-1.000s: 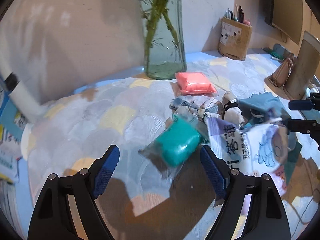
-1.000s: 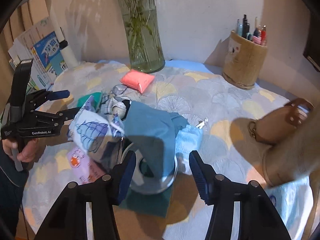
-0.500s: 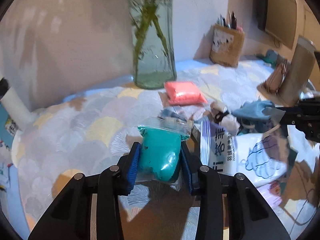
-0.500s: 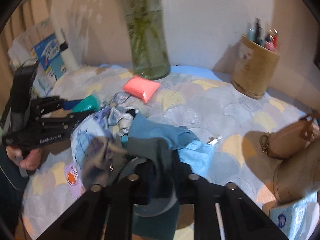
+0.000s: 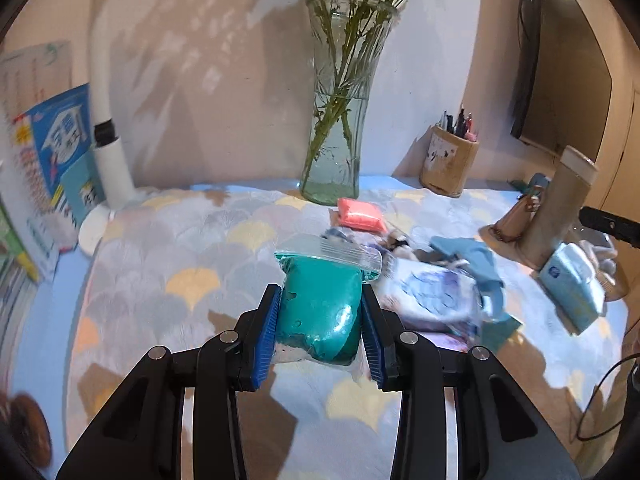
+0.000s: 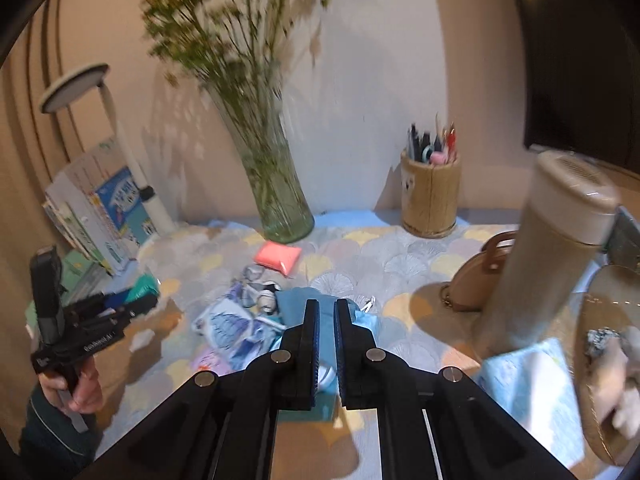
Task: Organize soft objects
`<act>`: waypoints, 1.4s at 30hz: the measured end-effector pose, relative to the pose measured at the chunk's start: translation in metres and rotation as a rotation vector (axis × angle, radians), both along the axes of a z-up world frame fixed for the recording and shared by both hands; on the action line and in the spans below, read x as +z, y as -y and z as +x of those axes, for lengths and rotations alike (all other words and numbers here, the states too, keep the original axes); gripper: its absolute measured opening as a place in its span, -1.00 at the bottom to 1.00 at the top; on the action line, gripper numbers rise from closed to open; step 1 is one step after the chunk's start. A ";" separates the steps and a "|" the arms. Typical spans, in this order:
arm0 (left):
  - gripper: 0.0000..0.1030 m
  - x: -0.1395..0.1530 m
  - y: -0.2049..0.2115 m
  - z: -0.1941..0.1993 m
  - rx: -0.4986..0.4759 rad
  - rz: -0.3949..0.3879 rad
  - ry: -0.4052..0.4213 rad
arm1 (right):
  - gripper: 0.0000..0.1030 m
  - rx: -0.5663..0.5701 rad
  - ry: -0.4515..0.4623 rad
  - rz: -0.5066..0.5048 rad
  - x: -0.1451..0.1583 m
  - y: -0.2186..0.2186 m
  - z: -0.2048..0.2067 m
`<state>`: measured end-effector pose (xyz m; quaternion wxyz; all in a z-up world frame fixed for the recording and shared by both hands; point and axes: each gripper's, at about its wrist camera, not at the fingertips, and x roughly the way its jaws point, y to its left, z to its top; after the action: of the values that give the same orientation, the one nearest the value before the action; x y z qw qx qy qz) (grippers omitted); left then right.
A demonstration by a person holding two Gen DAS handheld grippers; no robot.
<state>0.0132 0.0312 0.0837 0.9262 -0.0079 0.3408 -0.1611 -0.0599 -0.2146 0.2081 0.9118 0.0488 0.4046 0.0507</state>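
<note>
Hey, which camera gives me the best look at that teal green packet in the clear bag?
The left wrist view. There the teal packet fills the centre, pinched between the blue pads of the left gripper, with its clear sealed top visible. The right wrist view shows only a small blurred teal corner at the far left, beyond that gripper.

Free room: patterned tablecloth (image 5: 168, 248) lying bare on the left and in front. Obstacles: glass vase (image 5: 334, 152) standing at the back centre; pen holder (image 6: 430, 200) sitting to its right; lamp post (image 5: 108, 148) and books (image 6: 100, 216) lining the left edge; tall beige cylinder (image 6: 540, 264) and handbag (image 6: 476, 280) crowding the right side (a soft pile (image 6: 248, 320) occupying the middle).
</note>
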 end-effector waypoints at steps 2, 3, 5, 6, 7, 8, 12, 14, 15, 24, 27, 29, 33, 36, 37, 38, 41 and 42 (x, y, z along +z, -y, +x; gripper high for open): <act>-0.31 -0.005 0.001 -0.008 0.026 -0.008 -0.007 | -0.86 0.041 -0.029 0.001 0.004 -0.003 -0.011; -0.31 -0.008 0.001 -0.010 0.034 -0.013 -0.010 | -0.86 0.052 -0.056 0.000 0.002 -0.005 -0.013; -0.31 -0.016 -0.001 -0.013 0.051 -0.023 -0.025 | -0.55 0.062 -0.110 -0.013 -0.007 -0.010 -0.014; -0.31 -0.022 -0.002 -0.013 0.064 -0.023 -0.032 | -0.34 0.068 -0.135 -0.023 -0.014 -0.013 -0.013; -0.31 -0.025 -0.002 -0.014 0.073 -0.023 -0.036 | 0.05 0.073 -0.150 -0.033 -0.021 -0.015 -0.010; -0.31 -0.029 -0.003 -0.013 0.080 -0.027 -0.040 | 0.07 0.067 -0.150 -0.045 -0.030 -0.018 -0.008; -0.31 -0.048 0.002 -0.009 0.118 0.034 -0.066 | 0.07 0.056 -0.237 -0.049 -0.067 -0.019 0.020; -0.31 -0.045 0.007 -0.012 0.095 0.047 -0.038 | 0.07 0.057 -0.258 -0.047 -0.084 -0.018 0.034; -0.31 -0.043 0.008 -0.014 0.088 0.051 -0.024 | 0.07 0.053 -0.265 -0.059 -0.090 -0.018 0.040; -0.31 -0.044 0.000 -0.012 0.092 0.025 -0.033 | -0.63 0.032 -0.291 -0.021 -0.115 -0.023 0.070; -0.31 -0.044 0.002 -0.014 0.084 0.029 -0.027 | -0.66 0.025 -0.237 0.050 -0.101 -0.012 0.058; -0.31 -0.044 0.002 -0.014 0.084 0.028 -0.027 | -0.66 0.031 -0.237 0.078 -0.097 -0.007 0.053; -0.31 -0.043 0.001 -0.014 0.087 0.026 -0.025 | -0.68 0.008 -0.267 0.108 -0.102 0.004 0.052; -0.31 -0.043 0.000 -0.014 0.089 0.025 -0.027 | -0.89 -0.016 -0.239 0.153 -0.102 0.012 0.053; -0.31 -0.043 0.000 -0.014 0.090 0.024 -0.027 | -0.89 -0.024 -0.226 0.164 -0.101 0.013 0.054; -0.31 -0.043 0.000 -0.013 0.089 0.023 -0.028 | -0.89 -0.038 -0.207 0.160 -0.098 0.014 0.055; -0.31 -0.043 0.001 -0.014 0.090 0.023 -0.027 | -0.90 -0.050 -0.162 0.167 -0.089 0.016 0.059; -0.31 -0.043 0.001 -0.014 0.090 0.023 -0.027 | -0.90 -0.047 -0.150 0.173 -0.086 0.016 0.061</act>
<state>-0.0004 0.0307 0.0404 0.9278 -0.0149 0.3545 -0.1151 0.0011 -0.2309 0.1223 0.8722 0.1405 0.4647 0.0604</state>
